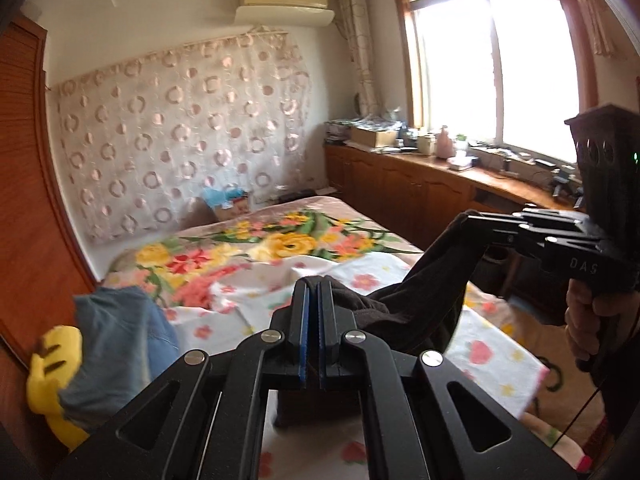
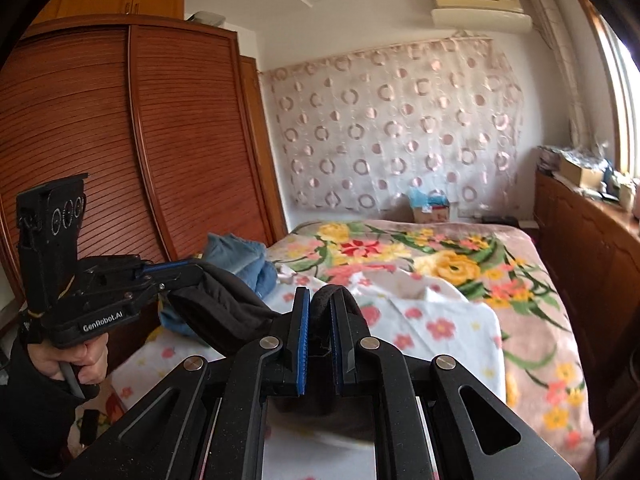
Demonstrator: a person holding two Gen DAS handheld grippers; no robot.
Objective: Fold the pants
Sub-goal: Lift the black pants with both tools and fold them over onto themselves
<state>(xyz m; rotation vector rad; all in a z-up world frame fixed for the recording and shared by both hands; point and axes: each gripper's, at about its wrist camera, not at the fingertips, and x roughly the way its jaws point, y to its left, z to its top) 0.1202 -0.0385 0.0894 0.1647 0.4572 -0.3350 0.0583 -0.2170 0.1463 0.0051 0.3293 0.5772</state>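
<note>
Dark brown pants (image 1: 424, 284) hang stretched between my two grippers above the bed. My left gripper (image 1: 314, 284) is shut on one end of the pants' edge. It also shows in the right wrist view (image 2: 196, 270), gripping the cloth (image 2: 224, 304). My right gripper (image 2: 320, 300) is shut on the other end, with cloth bunched between the blue pads. In the left wrist view it (image 1: 466, 218) comes in from the right, holding the pants up. Most of the pants hangs below and is hidden by the gripper bodies.
The bed has a floral blanket (image 2: 460, 264) and a white flowered sheet (image 1: 492, 352). Blue jeans (image 1: 120, 332) and a yellow plush (image 1: 52, 380) lie at its left side. A wooden wardrobe (image 2: 120, 140) stands left, a cluttered wooden counter (image 1: 440, 168) under the window.
</note>
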